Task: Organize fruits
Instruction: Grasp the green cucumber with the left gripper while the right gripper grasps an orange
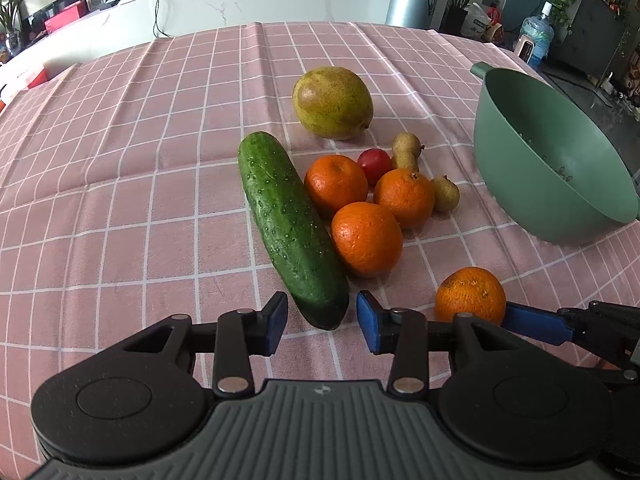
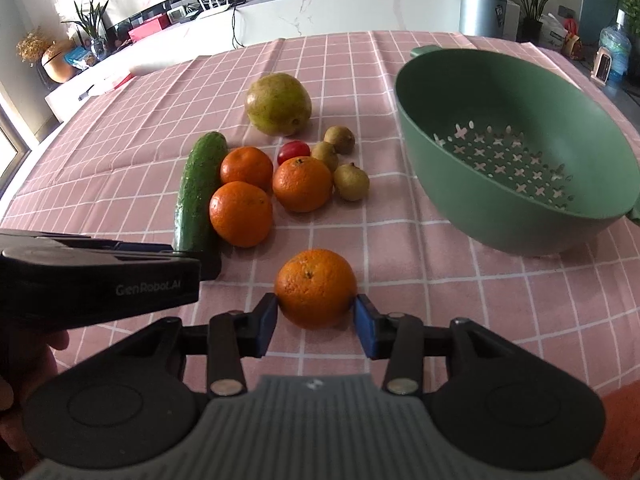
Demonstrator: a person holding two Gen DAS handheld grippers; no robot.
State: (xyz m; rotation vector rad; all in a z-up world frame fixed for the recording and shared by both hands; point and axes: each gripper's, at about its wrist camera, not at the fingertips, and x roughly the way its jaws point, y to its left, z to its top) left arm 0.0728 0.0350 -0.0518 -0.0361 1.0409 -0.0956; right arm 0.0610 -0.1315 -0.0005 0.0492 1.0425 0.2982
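Observation:
A lone orange (image 2: 316, 288) sits on the pink checked cloth between the pads of my right gripper (image 2: 316, 322), which touch both its sides; it also shows in the left wrist view (image 1: 470, 295). My left gripper (image 1: 322, 326) is open, its pads on either side of the near end of a cucumber (image 1: 290, 226), not gripping. Three more oranges (image 1: 366, 238), a red tomato (image 1: 374, 165), three small brown fruits (image 1: 444, 193) and a large green-yellow fruit (image 1: 332, 102) lie beyond. An empty green colander (image 2: 516, 152) stands at the right.
The table's far edge borders a white counter (image 2: 344, 12) with a metal bin (image 2: 482, 10) and plants. The left gripper's body (image 2: 100, 280) lies close on the left in the right wrist view.

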